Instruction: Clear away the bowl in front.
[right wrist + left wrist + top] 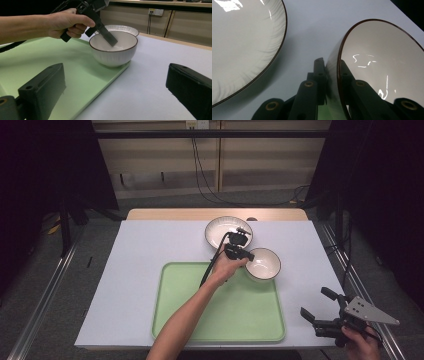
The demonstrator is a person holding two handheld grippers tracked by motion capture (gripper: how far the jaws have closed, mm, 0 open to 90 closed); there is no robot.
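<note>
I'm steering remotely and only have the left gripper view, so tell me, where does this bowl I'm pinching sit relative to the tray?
Observer: The bowl sits across the far right corner of the green tray, part over the tray's rim, part over the white table.
Operator: Where's my other gripper?
Observer: The right gripper is by the table's near right corner, off the tray, with its jaws wide apart.
Operator: The plate beside me, does it touch the tray?
Observer: No. In the high view the plate lies on the white table beyond the tray, apart from it.
</note>
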